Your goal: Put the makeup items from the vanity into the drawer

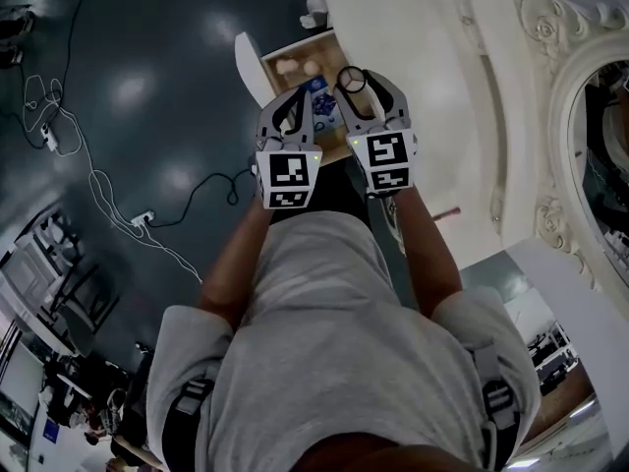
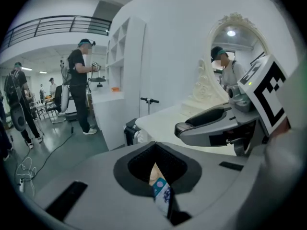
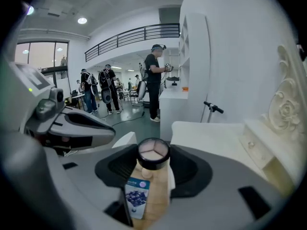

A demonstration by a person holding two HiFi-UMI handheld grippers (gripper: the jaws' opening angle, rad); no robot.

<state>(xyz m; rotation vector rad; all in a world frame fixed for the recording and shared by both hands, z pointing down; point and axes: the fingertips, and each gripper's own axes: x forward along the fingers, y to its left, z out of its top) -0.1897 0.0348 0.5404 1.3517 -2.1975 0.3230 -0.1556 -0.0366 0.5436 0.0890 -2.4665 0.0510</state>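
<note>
Looks like the drop-off stage: round compact [image 3: 153, 152] pinched in the right gripper [image 1: 354, 85] and hanging over the open drawer [image 3: 160, 202], right next to the vanity worktop [image 3: 211, 131]. To do this bit well: go lower before letting go, so no drop from height and no rolling off on edge. Aim for the bare wood beside the blue packet [image 3: 135, 198] rather than on top of it, and stay clear of the drawer wall on the worktop side. Then spread wide and pull straight back up, so as not to drag the compact along. Also worth minding the left gripper [image 1: 298, 106], parked just beside the right one above the same drawer. As for the grip: right fingers [image 3: 191, 170] spread fairly wide and clamped on the compact's black rim from both sides, lid face turned toward the camera. Sitting right out at the tips rather than deep in the pads, so probably not the most secure hold, no jerky moves. Left fingers [image 2: 129, 169] closed tip to tip with nothing gripped, just a sliver of packet and wood showing through the hollow between the pads. Can't tell how high above the drawer floor, tbh.
</note>
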